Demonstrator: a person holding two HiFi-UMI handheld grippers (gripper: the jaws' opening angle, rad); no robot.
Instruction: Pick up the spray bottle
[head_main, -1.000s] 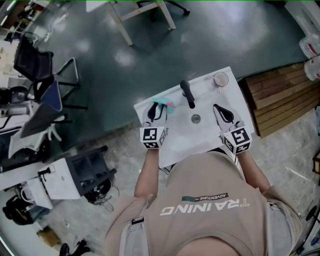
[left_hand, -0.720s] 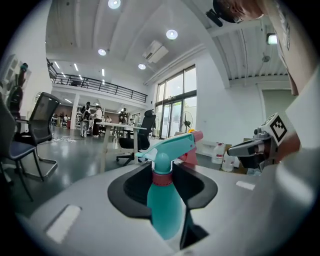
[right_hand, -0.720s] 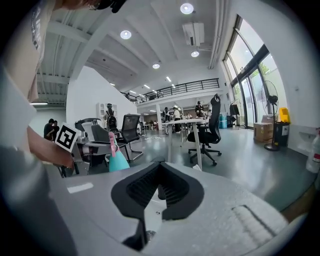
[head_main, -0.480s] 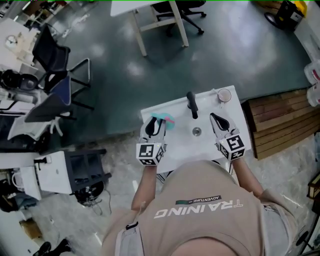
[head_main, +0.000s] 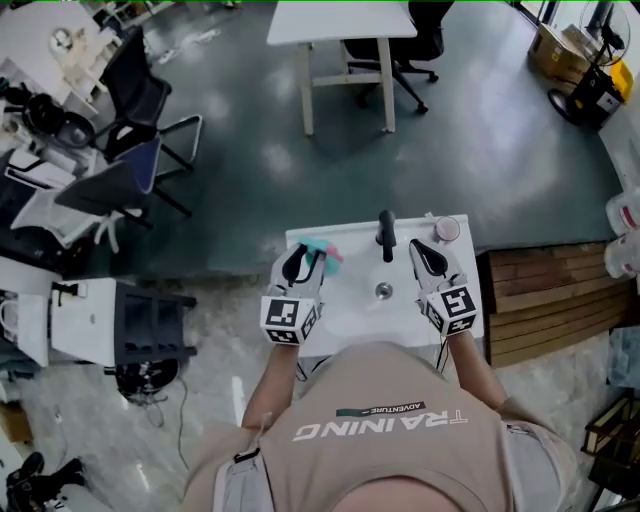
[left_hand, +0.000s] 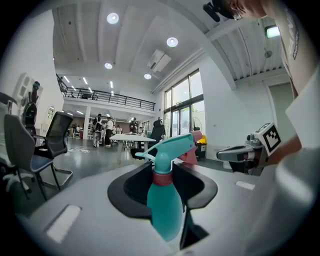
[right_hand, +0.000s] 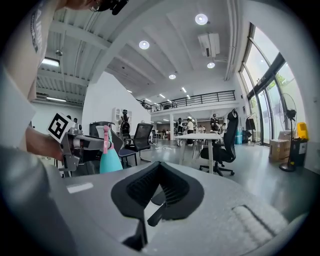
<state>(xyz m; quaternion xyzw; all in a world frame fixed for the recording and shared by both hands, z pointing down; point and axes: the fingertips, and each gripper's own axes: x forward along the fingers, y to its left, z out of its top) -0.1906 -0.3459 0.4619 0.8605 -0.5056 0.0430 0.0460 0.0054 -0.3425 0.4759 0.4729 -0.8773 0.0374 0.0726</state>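
Spray bottle (left_hand: 164, 210) in left hand-held gripper (head_main: 302, 255), black faucet (head_main: 386, 232) nearby

Since 1 second ago, the left gripper (head_main: 300, 262) and the spray bottle (head_main: 322, 252) clamped in it have been lifted higher above the sink (head_main: 350, 305). The right gripper (head_main: 428, 258) has been raised alongside. The head view has been shifted, so 1 white table (head_main: 340, 22) is now shown at the top.
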